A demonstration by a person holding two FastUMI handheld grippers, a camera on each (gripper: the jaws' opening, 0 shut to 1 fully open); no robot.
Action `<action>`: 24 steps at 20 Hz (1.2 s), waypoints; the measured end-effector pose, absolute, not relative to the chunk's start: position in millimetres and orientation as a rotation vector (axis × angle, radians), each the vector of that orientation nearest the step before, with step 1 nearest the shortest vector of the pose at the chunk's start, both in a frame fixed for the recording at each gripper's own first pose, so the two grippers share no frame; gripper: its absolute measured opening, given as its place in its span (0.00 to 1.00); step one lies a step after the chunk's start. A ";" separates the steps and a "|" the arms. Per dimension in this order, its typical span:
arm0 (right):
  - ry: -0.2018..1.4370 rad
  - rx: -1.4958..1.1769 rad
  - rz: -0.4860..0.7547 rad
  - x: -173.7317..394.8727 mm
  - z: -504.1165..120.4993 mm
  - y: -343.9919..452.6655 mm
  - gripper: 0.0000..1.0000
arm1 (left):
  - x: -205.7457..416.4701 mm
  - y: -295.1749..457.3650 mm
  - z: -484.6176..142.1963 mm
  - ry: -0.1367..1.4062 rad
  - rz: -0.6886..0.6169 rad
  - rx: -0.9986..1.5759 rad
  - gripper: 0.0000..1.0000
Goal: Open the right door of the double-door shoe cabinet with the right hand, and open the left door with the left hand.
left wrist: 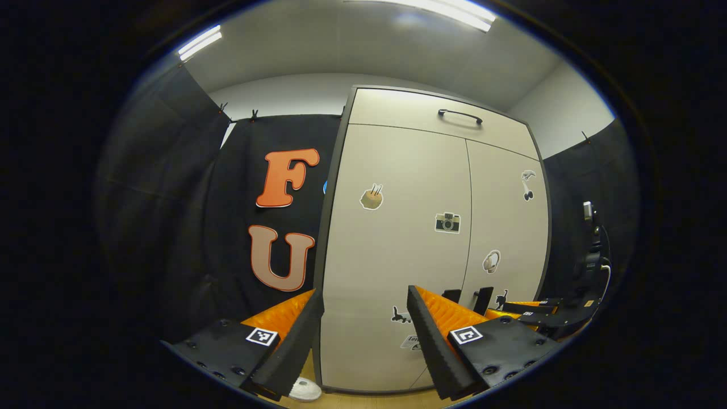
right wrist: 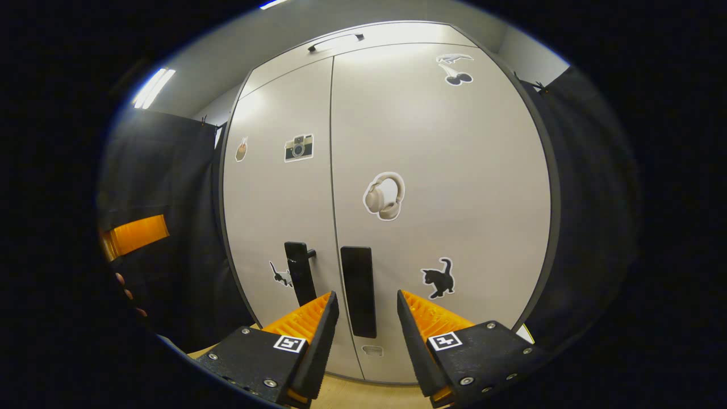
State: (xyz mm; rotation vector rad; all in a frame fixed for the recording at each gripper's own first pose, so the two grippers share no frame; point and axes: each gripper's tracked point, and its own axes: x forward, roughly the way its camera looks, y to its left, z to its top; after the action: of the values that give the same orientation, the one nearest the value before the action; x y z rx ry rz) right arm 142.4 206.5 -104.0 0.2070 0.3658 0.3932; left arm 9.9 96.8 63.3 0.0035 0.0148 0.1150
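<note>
Beige laminate covers the tall double-door shoe cabinet [right wrist: 397,142], both doors closed. The right gripper [right wrist: 363,318] is spread and empty, its fingers flanking the flat black vertical handle of the right door [right wrist: 358,289] without touching it, so the right-door approach appears to be in hand. Next, advance until both pads bracket this handle, clamp, then pull outward. The left gripper [left wrist: 363,324], likewise spread and empty, faces the left door [left wrist: 392,227], well short of the left door's black handle [right wrist: 299,272].
</note>
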 end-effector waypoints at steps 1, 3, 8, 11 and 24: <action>0.371 0.201 0.390 146.4 -108.1 209.4 0.62 | 8.8 98.2 62.8 0.016 0.123 0.012 0.95; 0.382 0.207 0.368 155.7 -113.3 212.1 0.55 | 6.8 99.3 62.8 0.014 0.129 0.012 0.95; 0.381 0.213 0.336 175.2 -115.4 224.5 0.39 | 0.3 112.9 60.8 0.004 0.166 0.004 0.94; 0.347 0.216 0.282 177.2 -117.2 224.4 0.34 | -1.7 109.2 49.0 0.019 0.146 -0.021 0.95; 0.394 0.294 0.289 140.3 -108.9 210.1 0.18 | 28.3 81.8 12.8 0.095 0.025 -0.042 0.95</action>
State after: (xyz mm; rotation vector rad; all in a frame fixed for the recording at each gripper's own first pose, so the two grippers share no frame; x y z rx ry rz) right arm 140.3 210.1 -108.9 0.2944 0.3943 0.2891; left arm 28.3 81.8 12.8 -0.0420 0.0948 0.0248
